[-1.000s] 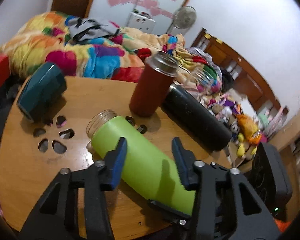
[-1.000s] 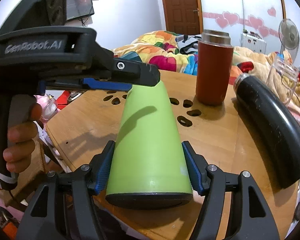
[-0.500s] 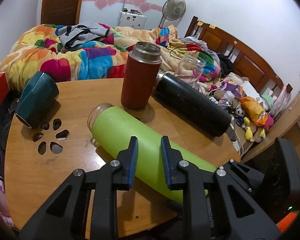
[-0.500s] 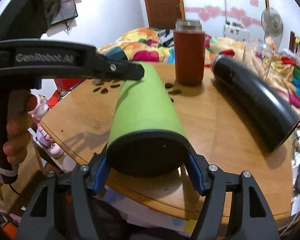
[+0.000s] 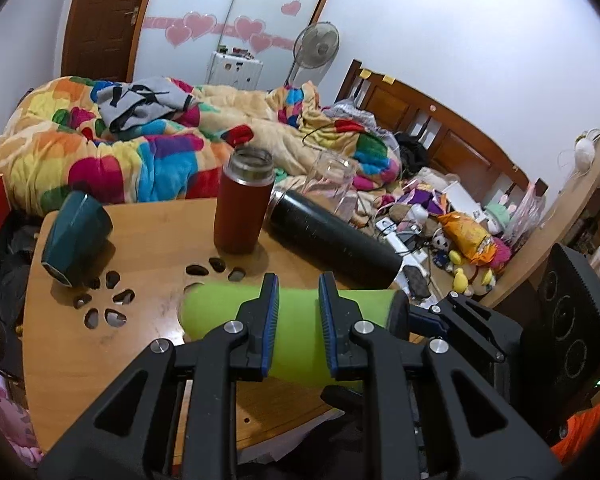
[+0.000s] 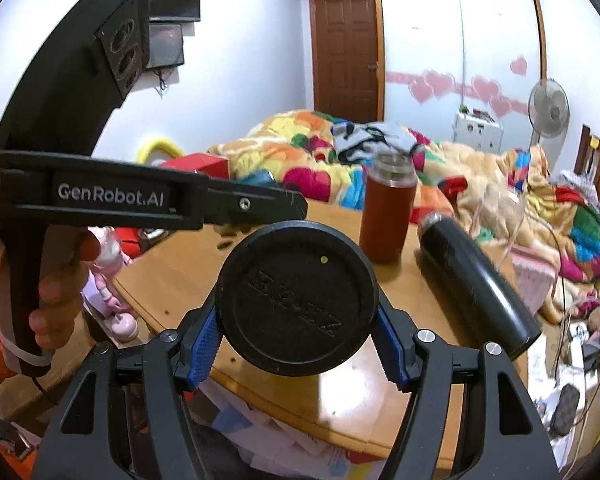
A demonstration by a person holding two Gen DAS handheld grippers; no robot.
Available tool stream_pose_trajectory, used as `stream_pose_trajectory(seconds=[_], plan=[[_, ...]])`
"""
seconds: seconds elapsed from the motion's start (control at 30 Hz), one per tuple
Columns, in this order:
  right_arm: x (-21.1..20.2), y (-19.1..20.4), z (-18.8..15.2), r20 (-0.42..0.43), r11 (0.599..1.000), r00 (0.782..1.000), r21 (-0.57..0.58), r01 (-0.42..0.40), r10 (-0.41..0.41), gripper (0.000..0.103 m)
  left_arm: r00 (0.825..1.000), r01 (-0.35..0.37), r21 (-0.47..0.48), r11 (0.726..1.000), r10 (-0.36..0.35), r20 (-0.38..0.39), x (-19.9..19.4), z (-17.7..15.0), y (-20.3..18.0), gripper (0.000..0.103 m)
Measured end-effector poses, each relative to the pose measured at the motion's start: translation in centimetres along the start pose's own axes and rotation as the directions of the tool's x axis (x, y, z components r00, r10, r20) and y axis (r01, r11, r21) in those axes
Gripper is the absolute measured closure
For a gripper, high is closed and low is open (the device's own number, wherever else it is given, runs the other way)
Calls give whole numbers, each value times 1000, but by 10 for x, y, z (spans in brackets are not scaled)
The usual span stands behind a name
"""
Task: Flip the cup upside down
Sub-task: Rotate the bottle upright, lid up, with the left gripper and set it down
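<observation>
The green cup [image 5: 292, 320] is a tall tumbler with a black base [image 6: 296, 304]. My right gripper [image 6: 296, 328] is shut on its base end and holds it about level above the wooden table [image 5: 148, 232]. Its mouth points away from the right wrist camera. My left gripper [image 5: 298, 320] hovers just above the cup's middle. Its jaws are nearly shut with a narrow gap and hold nothing. It also shows in the right wrist view [image 6: 284, 204].
A red flask [image 5: 242, 204] stands upright at the table's middle. A black bottle [image 5: 332, 240] lies beside it. A dark green mug [image 5: 74, 240] lies on its side at the left. A clear glass [image 5: 332, 184] stands behind. A bed with a bright blanket [image 5: 140, 148] lies beyond.
My left gripper let go of the green cup, closed its jaws and rose above it. My right gripper lifted the base end, so the cup swung from lying on the table to level in the air.
</observation>
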State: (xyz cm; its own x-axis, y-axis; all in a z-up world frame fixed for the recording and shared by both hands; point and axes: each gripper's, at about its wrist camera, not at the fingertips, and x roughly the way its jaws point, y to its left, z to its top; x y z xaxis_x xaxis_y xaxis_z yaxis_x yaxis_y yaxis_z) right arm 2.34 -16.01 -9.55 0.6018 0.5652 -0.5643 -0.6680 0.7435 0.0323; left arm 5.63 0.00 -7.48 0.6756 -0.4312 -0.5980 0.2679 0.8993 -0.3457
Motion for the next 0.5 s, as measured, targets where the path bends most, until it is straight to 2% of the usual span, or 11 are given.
stream_pose_trajectory(seconds=[0.2,0.5], plan=[[-11,7,19,49,1000,999,-23,-16,17,40,999,32,-39,999,-31,17,-10,8,12,83],[5,3,46,28,999,999,-40,-29,30,40,1000,7,-73,997,-6,16,-8,22,33,83]])
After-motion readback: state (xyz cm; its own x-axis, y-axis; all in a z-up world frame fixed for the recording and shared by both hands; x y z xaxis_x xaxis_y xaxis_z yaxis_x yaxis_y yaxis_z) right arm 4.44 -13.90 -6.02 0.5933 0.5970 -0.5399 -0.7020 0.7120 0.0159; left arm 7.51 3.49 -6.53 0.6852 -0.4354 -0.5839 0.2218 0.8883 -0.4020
